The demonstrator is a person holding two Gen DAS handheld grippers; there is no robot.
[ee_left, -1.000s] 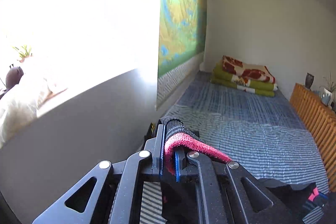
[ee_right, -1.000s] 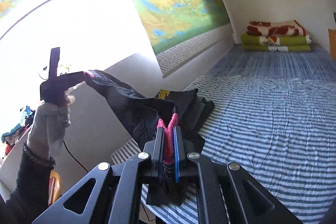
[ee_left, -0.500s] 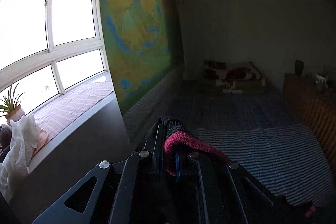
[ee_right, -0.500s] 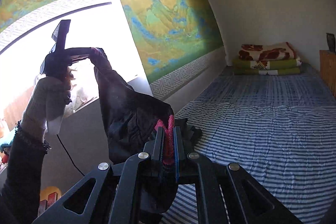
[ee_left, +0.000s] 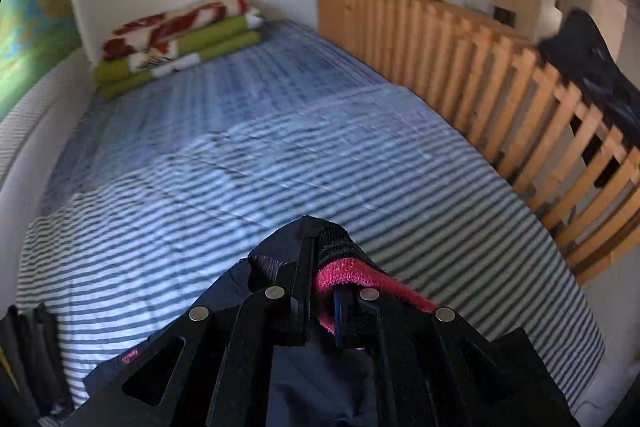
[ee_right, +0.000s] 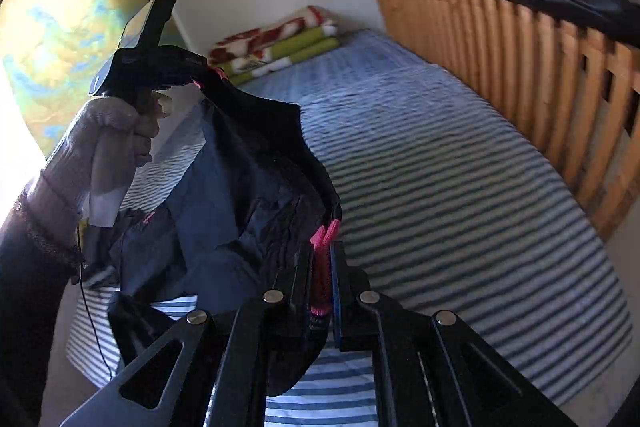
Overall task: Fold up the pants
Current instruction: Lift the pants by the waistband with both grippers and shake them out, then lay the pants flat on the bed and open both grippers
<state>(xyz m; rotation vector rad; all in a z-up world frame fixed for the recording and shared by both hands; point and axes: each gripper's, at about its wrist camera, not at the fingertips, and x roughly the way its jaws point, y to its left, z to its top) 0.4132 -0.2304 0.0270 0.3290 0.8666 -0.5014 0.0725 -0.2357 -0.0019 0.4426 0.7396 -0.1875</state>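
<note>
Black tongs with silver screws; left hand in pale knit glove, dark sleeve

Ahead of me the striped bed lies bare across its whole middle, open room for either gripper. The wooden slatted rail walls off the right side, with what looks like a dark garment draped over its top. Folded blankets block the far end. The wall closes the left edge.
</note>
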